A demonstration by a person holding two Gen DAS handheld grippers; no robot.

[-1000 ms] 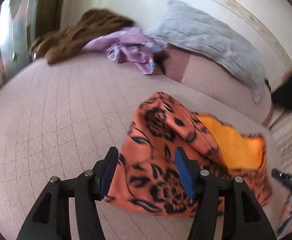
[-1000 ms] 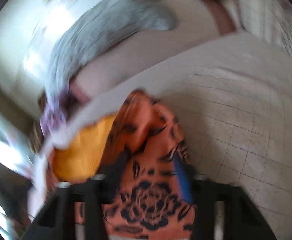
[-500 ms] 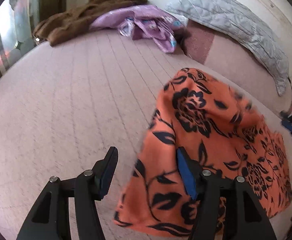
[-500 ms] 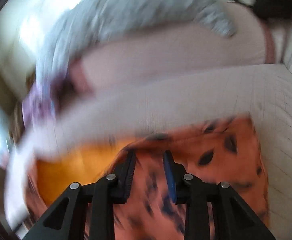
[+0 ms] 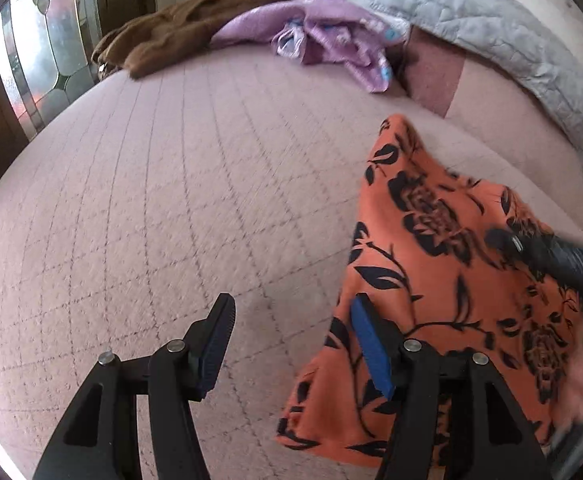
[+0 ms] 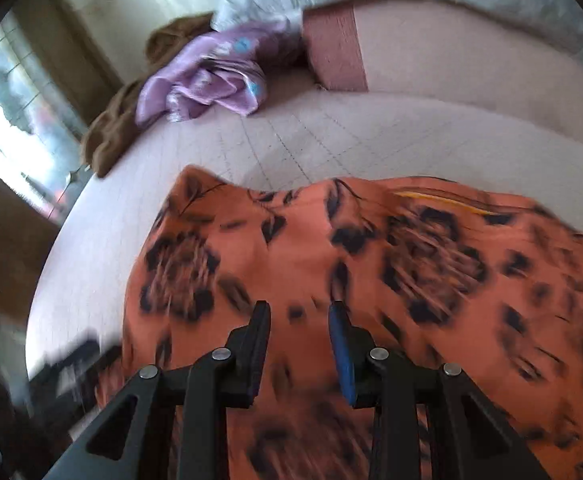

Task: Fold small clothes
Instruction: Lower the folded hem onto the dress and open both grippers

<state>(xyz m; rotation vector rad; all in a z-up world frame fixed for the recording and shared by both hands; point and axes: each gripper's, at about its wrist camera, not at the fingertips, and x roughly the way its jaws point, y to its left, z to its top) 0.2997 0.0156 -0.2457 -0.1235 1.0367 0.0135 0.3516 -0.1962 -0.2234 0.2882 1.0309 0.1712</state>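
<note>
An orange garment with black flowers (image 5: 443, 280) lies flat on the pink quilted bed (image 5: 171, 200). My left gripper (image 5: 291, 312) stands open over bare bedspread at the garment's left edge. Its right finger (image 5: 371, 344) overlaps that edge, and nothing is between the jaws. In the right wrist view, my right gripper (image 6: 299, 312) hovers over the middle of the garment (image 6: 371, 260) with its jaws a little apart and no cloth pinched. A thin strip of yellow lining (image 6: 443, 200) shows at the far hem. The right gripper (image 5: 551, 256) also appears in the left wrist view, dark and blurred.
At the head of the bed lie a crumpled purple garment (image 5: 331, 36), a brown blanket (image 5: 195, 20), a grey quilted pillow (image 5: 491, 40) and a pink cushion (image 5: 431, 68). A leaded glass door (image 5: 43, 60) stands to the left.
The garment's flap has been laid over, hiding the yellow inside that showed before. My right gripper swept across the garment. The left gripper slid off the cloth to its left edge.
</note>
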